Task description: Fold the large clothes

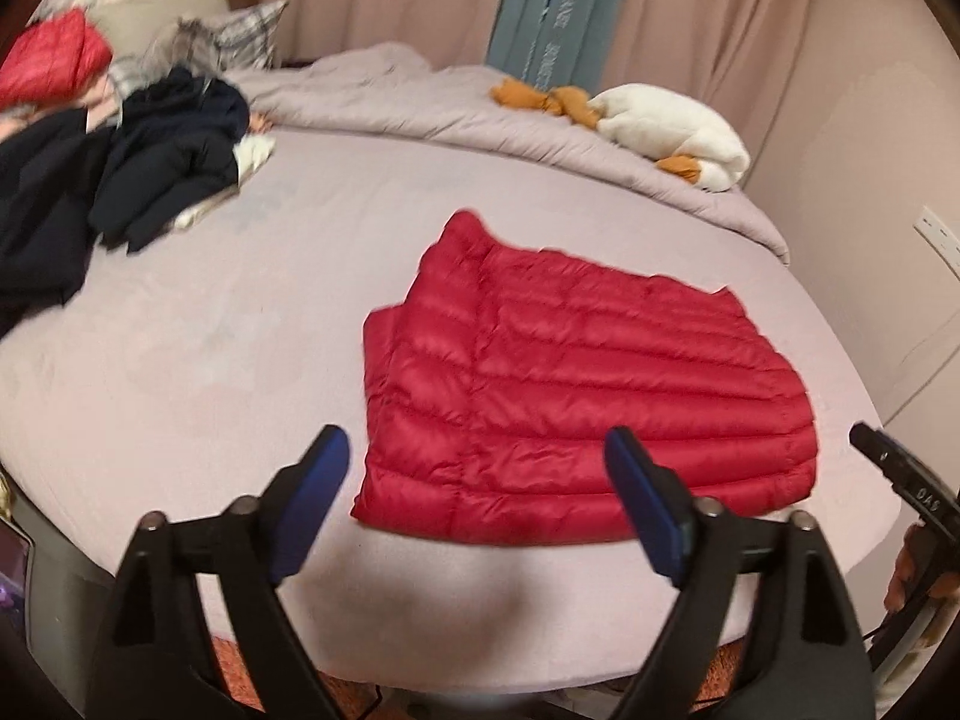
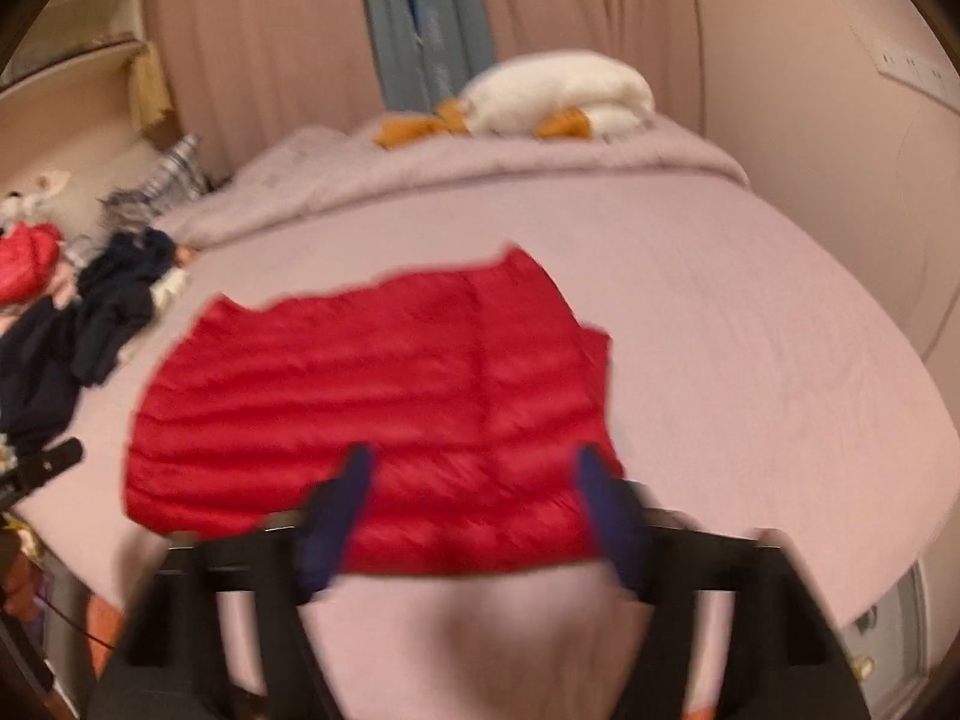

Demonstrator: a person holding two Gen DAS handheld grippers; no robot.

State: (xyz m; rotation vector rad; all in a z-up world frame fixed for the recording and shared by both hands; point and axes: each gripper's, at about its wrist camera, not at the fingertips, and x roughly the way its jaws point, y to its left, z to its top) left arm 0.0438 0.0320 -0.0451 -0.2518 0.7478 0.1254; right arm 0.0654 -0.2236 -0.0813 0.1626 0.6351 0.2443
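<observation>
Grippers first: the left hand-held gripper [image 1: 477,450] is pointing downward over the near edge of the bed [image 1: 210,372], its blue-padded fingers [image 1: 312,498] standing wide apart with nothing between them. The right hand-held gripper [image 2: 474,468] is likewise angling down, jaws spread and empty, hanging over the near hem of the red down jacket [image 2: 372,408]; motion blur is softening this view. The tip of the right unit is showing at the right margin of the left wrist view, and the tip of the left unit at the left margin of the right wrist view, so the two are sitting side by side, apart.

The red down jacket [image 1: 588,384] is lying flat and folded on the pale lilac bed sheet, near the front edge, touching neither gripper.

A pile of dark navy clothes [image 1: 120,180] is sitting at the left of the bed, with another red garment [image 1: 54,60] and a plaid pillow [image 1: 246,36] beyond it. A bunched lilac duvet [image 1: 420,102] is lying along the far side, carrying a white and orange plush toy [image 1: 672,126]. Pink curtains [image 1: 750,30] and a blue-grey hanging cloth [image 1: 552,6] are backing the room.
</observation>
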